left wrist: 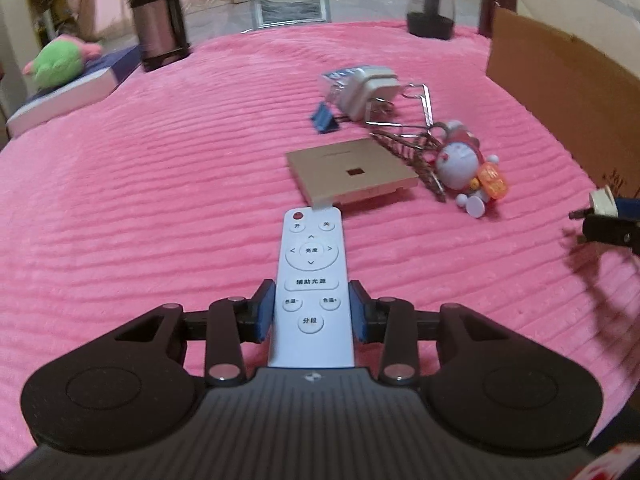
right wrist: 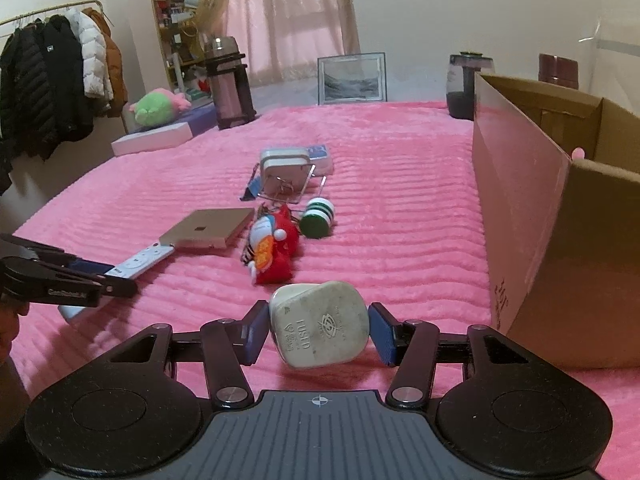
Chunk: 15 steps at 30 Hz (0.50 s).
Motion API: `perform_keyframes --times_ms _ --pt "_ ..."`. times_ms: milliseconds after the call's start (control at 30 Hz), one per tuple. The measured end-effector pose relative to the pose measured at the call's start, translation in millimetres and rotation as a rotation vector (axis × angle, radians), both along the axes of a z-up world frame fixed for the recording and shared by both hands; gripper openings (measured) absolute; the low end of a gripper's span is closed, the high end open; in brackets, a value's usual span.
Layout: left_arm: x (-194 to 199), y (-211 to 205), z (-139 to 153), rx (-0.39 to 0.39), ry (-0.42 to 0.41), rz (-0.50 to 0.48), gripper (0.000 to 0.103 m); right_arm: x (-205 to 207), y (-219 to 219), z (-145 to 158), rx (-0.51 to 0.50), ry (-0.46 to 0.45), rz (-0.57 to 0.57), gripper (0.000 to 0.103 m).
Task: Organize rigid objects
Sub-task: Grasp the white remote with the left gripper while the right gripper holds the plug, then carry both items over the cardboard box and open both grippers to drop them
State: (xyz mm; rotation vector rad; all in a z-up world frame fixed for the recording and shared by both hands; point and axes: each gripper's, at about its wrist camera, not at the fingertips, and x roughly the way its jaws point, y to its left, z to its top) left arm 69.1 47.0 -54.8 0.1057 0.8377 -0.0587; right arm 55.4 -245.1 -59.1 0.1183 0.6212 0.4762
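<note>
My left gripper (left wrist: pixel 312 300) is shut on the lower half of a white remote control (left wrist: pixel 312 260), which points away over the pink ribbed blanket (left wrist: pixel 140 200). In the right wrist view that left gripper (right wrist: pixel 100 284) and the remote (right wrist: pixel 140 260) show at the left edge. The right gripper (right wrist: pixel 318 320) is shut on a white three-pin plug (right wrist: pixel 320 330), held a little above the blanket beside an open cardboard box (right wrist: pixel 532 216). From the left wrist view the right gripper (left wrist: pixel 600 226) sits at the right edge, with the plug (left wrist: pixel 602 200) in it.
Ahead lie a flat gold box (left wrist: pixel 352 172), a blue-and-white cat figure (left wrist: pixel 464 164), a white charger (left wrist: pixel 372 90), a blue binder clip (left wrist: pixel 322 118), wire clips (left wrist: pixel 416 108) and a green-white yo-yo (right wrist: pixel 318 216). At the back stand a thermos (left wrist: pixel 158 16), a picture frame (left wrist: pixel 290 0) and a dark jar (left wrist: pixel 430 8).
</note>
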Motion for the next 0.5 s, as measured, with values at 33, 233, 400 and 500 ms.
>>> perform_keyframes --times_ms 33,233,400,500 --pt "-3 3 2 0.001 -0.005 0.007 0.033 -2 1 2 0.002 -0.004 -0.001 0.05" --pt "-23 10 18 -0.013 -0.035 0.023 0.033 -13 5 13 0.01 -0.026 -0.003 0.05" --pt "-32 -4 43 -0.062 -0.076 -0.043 0.033 -24 -2 30 0.043 -0.043 -0.02 0.05" --pt "-30 -23 63 -0.094 -0.109 -0.12 0.033 -28 -14 48 0.071 -0.071 -0.036 0.05"
